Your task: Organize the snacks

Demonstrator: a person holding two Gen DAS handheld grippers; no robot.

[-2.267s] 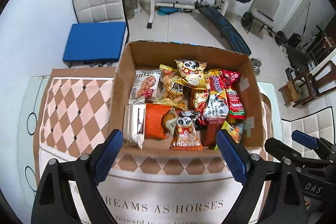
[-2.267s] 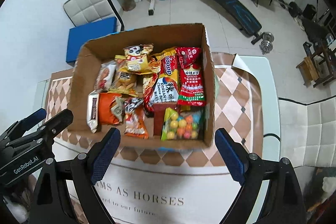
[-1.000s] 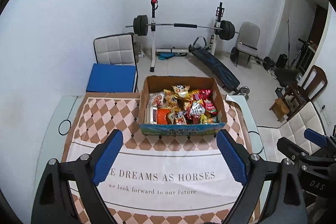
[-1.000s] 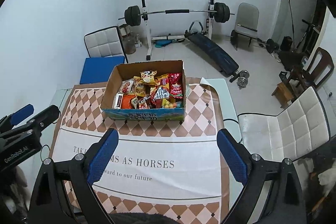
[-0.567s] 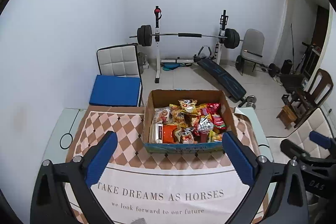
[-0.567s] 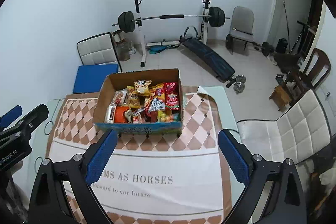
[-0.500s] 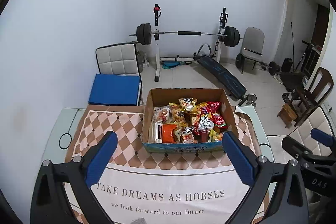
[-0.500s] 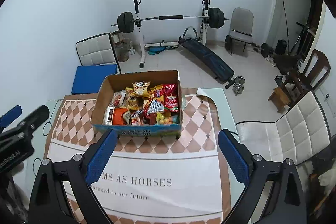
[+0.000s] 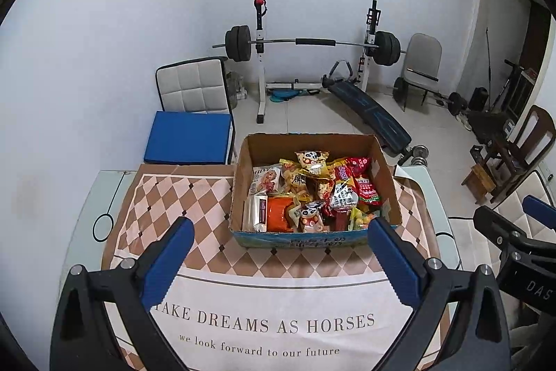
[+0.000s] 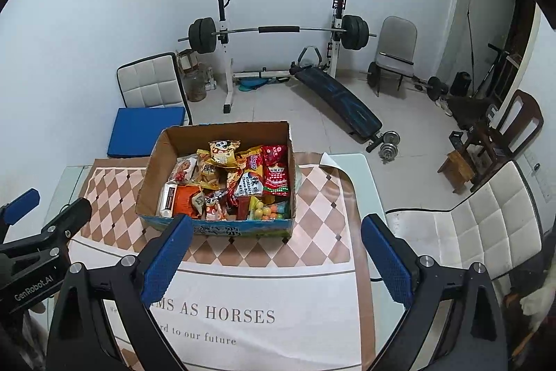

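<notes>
Cardboard box (image 9: 239,197) of snacks (image 9: 312,190) on checkered tablecloth (image 9: 173,197), bare cloth on box's near side, left gripper (image 9: 278,261) and right gripper (image 10: 274,258) spread wide, empty, weight bench (image 10: 337,99) beyond box.

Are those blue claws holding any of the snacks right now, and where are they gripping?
Nothing is held. The left gripper and right gripper are both open and empty, short of the cardboard box, with all the snack packets lying inside it.
</notes>
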